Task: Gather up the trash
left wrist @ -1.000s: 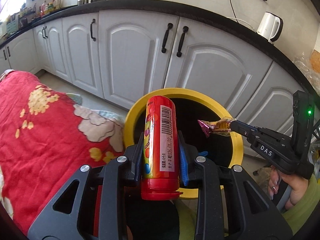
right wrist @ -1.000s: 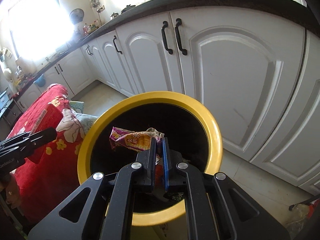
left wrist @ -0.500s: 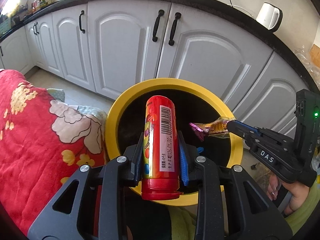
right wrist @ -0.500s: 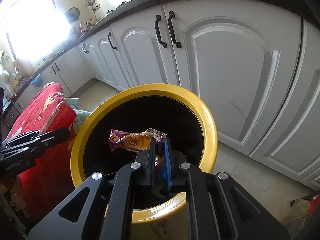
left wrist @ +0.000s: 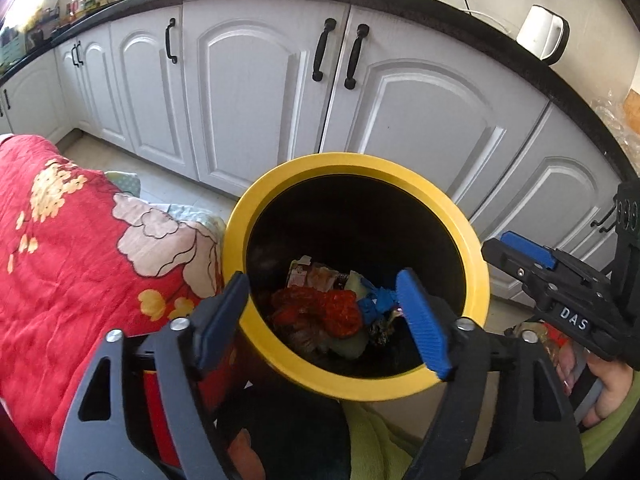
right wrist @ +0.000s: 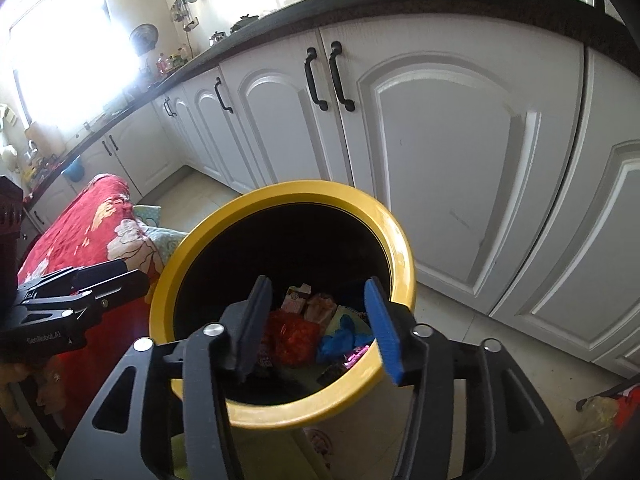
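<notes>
I had both grippers over the bin (left wrist: pixel 476 272), which stood on the floor by the red blanket (left wrist: pixel 72 248). Nearest me, the left gripper (left wrist: pixel 324 312) had just spread its jaws wide, nothing between them; the right gripper (right wrist: pixel 316 316) had just opened too, empty. The trash (right wrist: pixel 296 332) lay at the bin's bottom. I judged it best to lift both clear of the rim before leaving. Beyond stood white cabinets (right wrist: pixel 460 160).

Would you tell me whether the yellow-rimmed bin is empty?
Not empty: the bin holds wrappers and a blue scrap at the bottom.
</notes>
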`<control>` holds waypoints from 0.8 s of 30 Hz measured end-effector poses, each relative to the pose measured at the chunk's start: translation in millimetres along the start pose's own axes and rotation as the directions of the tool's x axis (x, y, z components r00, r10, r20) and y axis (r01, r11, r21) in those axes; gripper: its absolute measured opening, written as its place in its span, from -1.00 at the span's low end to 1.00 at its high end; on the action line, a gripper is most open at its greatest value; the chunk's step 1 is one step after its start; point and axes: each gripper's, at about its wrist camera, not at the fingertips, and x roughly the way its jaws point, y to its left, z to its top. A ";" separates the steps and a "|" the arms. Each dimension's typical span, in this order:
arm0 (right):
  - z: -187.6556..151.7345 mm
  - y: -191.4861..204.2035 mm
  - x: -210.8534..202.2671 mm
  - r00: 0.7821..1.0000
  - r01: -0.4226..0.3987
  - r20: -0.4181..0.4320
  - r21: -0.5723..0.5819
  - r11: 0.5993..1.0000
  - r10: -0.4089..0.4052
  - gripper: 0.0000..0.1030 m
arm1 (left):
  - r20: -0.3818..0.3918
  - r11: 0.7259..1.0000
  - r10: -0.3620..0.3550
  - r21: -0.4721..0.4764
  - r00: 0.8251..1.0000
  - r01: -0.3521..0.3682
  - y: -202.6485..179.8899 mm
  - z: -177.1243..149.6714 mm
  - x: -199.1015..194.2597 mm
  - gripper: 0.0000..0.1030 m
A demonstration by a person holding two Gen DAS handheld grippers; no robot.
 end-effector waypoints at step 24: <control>-29.0 62.7 -95.4 0.987 0.023 0.161 -0.085 0.996 -0.009 0.87 | 0.186 0.996 0.058 -0.073 0.981 -0.045 23.8 -39.5 -124.4 0.80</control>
